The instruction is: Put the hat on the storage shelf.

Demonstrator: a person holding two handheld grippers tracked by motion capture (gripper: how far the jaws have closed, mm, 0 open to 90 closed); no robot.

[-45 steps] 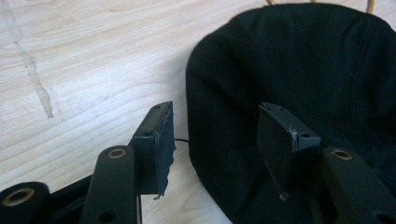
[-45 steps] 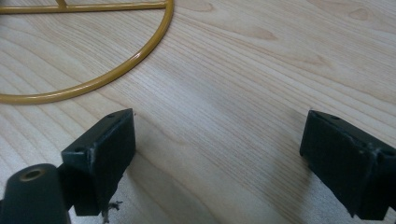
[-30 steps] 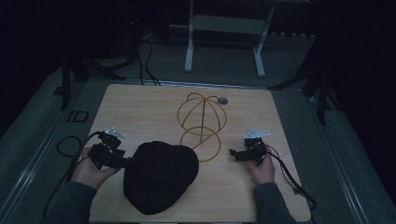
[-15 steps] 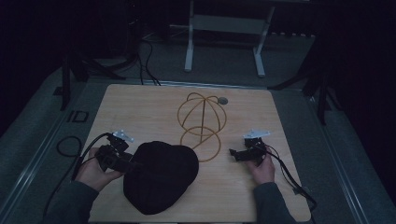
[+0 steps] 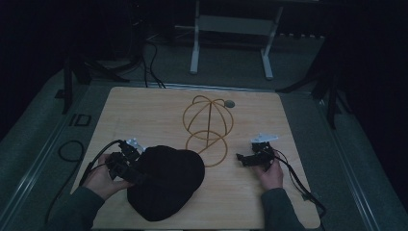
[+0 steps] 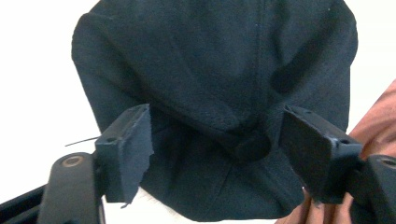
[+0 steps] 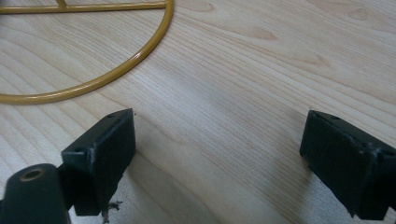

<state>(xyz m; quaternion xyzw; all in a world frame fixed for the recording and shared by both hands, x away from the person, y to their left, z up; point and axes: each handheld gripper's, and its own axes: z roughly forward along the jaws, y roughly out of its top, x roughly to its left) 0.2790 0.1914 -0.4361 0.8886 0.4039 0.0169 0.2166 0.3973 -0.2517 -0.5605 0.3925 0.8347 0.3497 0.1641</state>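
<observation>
Black cap [image 5: 166, 180] flat, brim toward left tool [image 5: 126, 166], jaws just opening

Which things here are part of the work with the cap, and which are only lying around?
Part of the work:
- black cap, between the left gripper's open jaws, which have just been opening
- gold wire hat stand
- right gripper, open, over bare wood

Lying around:
- small grey disc on the table

A black fabric cap [image 5: 163, 182] lies crown-up, slightly crumpled, near the table's [image 5: 144, 110] front-left edge.
</observation>
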